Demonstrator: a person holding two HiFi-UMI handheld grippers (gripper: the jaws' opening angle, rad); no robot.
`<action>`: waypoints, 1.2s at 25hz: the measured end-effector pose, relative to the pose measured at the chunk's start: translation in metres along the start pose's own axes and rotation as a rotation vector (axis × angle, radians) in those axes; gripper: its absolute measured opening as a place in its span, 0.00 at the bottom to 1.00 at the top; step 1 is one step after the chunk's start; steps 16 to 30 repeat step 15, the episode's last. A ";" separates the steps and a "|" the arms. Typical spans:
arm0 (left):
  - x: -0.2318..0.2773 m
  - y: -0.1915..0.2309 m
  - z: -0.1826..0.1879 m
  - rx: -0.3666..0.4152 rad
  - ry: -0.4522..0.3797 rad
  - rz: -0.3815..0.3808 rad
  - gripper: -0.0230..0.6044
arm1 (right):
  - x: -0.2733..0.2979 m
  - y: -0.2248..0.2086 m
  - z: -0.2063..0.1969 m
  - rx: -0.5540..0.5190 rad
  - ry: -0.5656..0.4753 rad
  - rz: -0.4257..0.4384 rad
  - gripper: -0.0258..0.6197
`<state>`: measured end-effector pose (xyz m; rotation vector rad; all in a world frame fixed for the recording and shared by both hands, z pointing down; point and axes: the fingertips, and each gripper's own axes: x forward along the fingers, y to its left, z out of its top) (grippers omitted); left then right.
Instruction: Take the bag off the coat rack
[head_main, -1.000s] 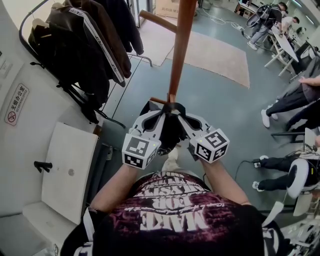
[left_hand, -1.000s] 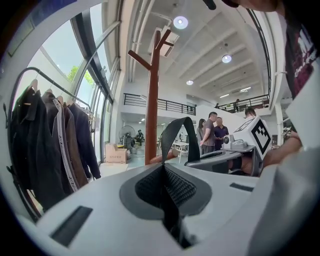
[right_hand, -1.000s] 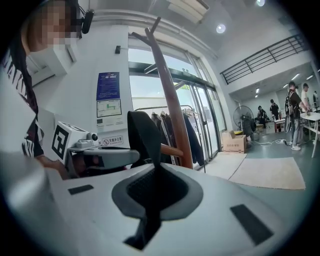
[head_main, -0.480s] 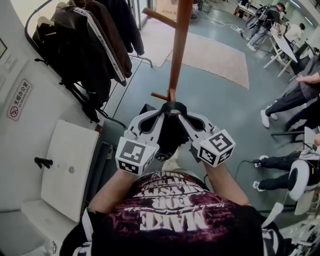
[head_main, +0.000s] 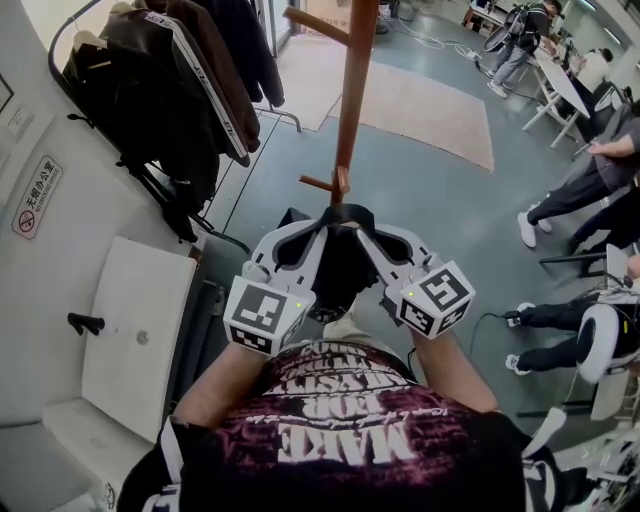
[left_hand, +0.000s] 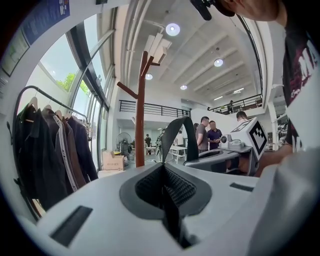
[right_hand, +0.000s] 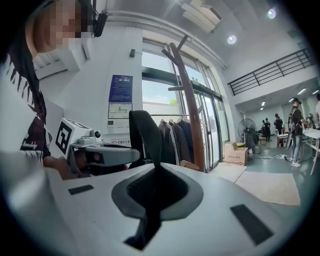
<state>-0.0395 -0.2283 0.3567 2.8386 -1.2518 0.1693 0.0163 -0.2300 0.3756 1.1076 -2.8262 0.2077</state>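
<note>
The black bag (head_main: 340, 268) hangs between my two grippers, close in front of my chest. Its strap (head_main: 345, 212) arches from one gripper to the other. My left gripper (head_main: 322, 226) is shut on the strap (left_hand: 181, 131), which is pinched between its jaws (left_hand: 167, 195). The right gripper (head_main: 362, 228) is shut on the other end of the strap (right_hand: 145, 131). The wooden coat rack pole (head_main: 352, 100) stands just beyond the tips, with a short peg (head_main: 318, 184) right above the strap. In both gripper views the strap loop hangs free of the rack (left_hand: 140, 115) (right_hand: 192, 117).
A rail of dark jackets (head_main: 170, 90) hangs at the left by the glass wall. A white cabinet top (head_main: 140, 340) lies at the lower left. A beige rug (head_main: 430, 110) is past the pole. Seated people (head_main: 590, 190) and chairs fill the right side.
Both grippers with the strap have drawn slightly back from the pole, and the peg now shows free above the strap. Both stay shut.
</note>
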 end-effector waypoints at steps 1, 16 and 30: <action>-0.001 0.000 0.000 -0.001 0.002 -0.002 0.05 | 0.000 0.002 0.000 -0.005 0.003 0.002 0.05; 0.004 0.001 0.001 0.002 0.002 0.000 0.05 | 0.000 0.003 0.001 -0.028 0.037 0.027 0.05; 0.004 0.001 0.001 0.002 0.002 0.000 0.05 | 0.000 0.003 0.001 -0.028 0.037 0.027 0.05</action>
